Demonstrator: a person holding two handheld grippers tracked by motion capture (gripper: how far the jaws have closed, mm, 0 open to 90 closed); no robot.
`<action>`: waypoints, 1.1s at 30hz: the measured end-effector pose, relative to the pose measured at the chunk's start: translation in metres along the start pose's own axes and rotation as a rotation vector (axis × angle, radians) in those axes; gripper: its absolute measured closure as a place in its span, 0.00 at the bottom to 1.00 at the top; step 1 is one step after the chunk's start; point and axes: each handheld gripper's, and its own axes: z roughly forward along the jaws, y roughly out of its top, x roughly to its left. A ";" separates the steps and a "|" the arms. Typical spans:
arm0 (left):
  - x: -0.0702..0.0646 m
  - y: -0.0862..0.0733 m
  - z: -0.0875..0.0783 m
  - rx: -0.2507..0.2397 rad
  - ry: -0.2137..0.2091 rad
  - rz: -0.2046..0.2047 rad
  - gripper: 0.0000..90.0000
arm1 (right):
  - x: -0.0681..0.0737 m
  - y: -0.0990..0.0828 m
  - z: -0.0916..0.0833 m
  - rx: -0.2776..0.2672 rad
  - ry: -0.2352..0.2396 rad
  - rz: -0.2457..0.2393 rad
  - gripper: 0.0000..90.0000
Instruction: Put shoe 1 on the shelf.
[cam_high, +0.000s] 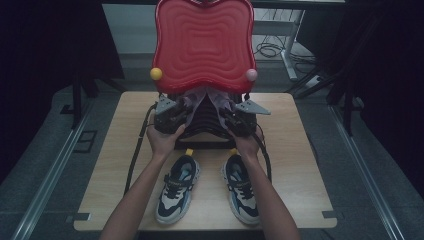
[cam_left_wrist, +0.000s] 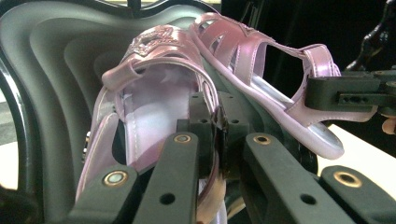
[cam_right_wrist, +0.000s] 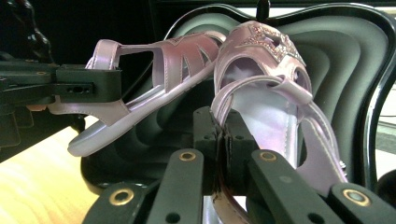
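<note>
Each gripper is clamped on a pink sandal: left gripper (cam_left_wrist: 215, 123) on left sandal (cam_left_wrist: 149, 100), right gripper (cam_right_wrist: 224, 128) on right sandal (cam_right_wrist: 261, 93), both raised by the red-lidded case (cam_high: 202, 45). Probably mid-transfer; next needs a steady move onto the surface (cam_high: 295, 165).

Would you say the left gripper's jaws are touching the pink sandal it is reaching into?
Touching. In the left gripper view, the left gripper is shut on the heel strap of the pink sandal, the pads pinching it with no gap.

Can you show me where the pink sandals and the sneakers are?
Left sandal (cam_left_wrist: 154, 100), left gripper view: on its insole.
Right sandal (cam_right_wrist: 268, 109), right gripper view: on its insole.
Left sneaker (cam_high: 177, 187), high view: on its laces.
Right sneaker (cam_high: 241, 189), high view: on its laces.
</note>
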 end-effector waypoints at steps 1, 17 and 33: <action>0.000 0.000 0.000 0.000 0.000 0.000 0.96 | 0.000 0.000 0.001 0.001 -0.006 -0.003 0.96; 0.000 -0.010 0.021 -0.036 0.032 0.023 0.96 | 0.005 -0.004 0.026 0.010 -0.080 -0.062 0.96; -0.006 -0.026 0.026 0.050 -0.007 0.046 0.89 | 0.005 -0.017 0.033 0.111 -0.050 -0.046 0.94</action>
